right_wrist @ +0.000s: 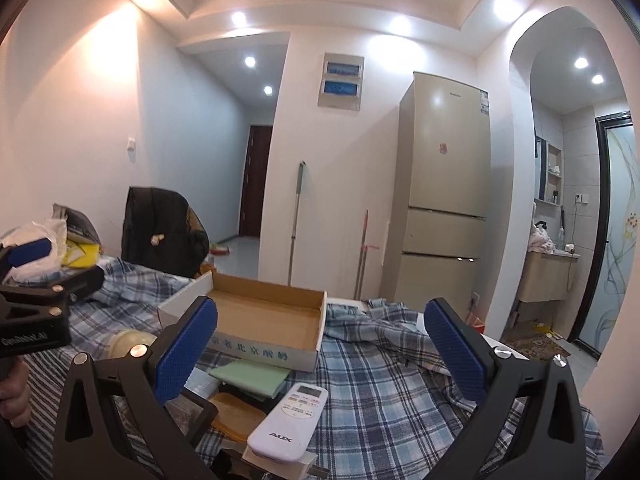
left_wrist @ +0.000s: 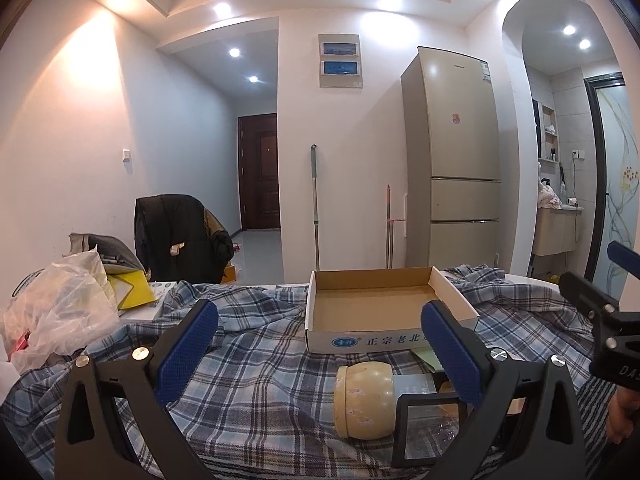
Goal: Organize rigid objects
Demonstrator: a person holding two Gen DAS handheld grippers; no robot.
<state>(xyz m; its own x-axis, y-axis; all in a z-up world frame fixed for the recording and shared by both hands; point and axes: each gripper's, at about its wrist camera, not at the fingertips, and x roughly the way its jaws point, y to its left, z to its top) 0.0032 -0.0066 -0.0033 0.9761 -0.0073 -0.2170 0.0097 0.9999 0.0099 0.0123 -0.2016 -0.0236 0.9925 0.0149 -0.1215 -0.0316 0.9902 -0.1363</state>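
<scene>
On the plaid cloth (left_wrist: 260,368), a shallow cardboard box (left_wrist: 384,312) sitting open, nothing inside. Just in front of it, a cream jar (left_wrist: 366,398) on its side, a black-framed panel (left_wrist: 424,428), a green pad (right_wrist: 250,376) and a white AUX remote (right_wrist: 290,426). Left gripper (left_wrist: 320,354) spread wide, gripping nothing; right gripper (right_wrist: 320,350) likewise.

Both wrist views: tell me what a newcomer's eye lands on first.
An open cardboard box, nothing in it, sits mid-table on the plaid cloth. Nearer, a cream jar lies on its side, and a white AUX remote lies atop a clutter pile. Behind, a tall beige fridge stands against the wall.
</scene>
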